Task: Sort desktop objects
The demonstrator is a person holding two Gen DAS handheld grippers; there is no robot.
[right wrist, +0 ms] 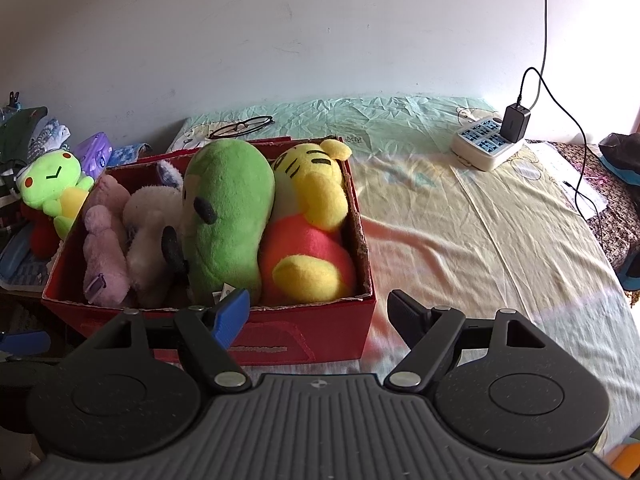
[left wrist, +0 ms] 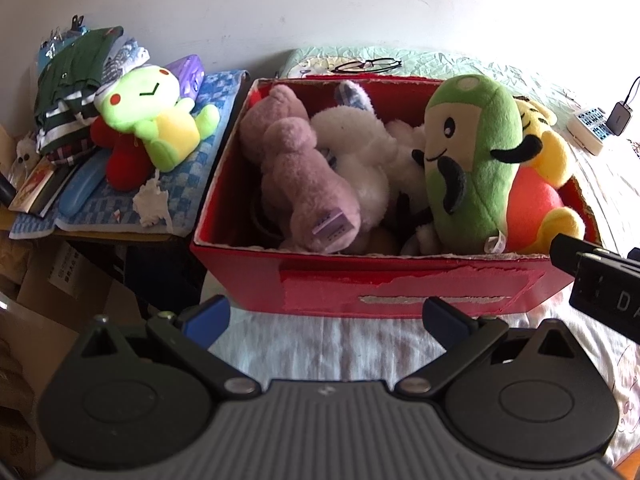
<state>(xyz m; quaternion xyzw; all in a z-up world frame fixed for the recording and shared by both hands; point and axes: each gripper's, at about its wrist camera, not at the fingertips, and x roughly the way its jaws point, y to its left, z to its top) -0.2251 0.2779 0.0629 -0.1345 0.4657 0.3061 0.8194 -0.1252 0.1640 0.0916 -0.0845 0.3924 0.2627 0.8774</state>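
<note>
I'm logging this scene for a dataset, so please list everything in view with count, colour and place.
Red cardboard box: 1, on the bed sheet.
Pink plush bear: 1, box left.
White fluffy plush: 1, box middle.
Green pickle-shaped plush: 1, box right.
Yellow tiger plush in red shirt: 1, box far right.
Lime frog plush: 1, side table.
Black-rimmed glasses: 1, behind box.
White power strip: 1, black charger plugged in.
Folded clothes: pile, green and striped, side table.
Left gripper: open, empty.
Right gripper: open, empty.
</note>
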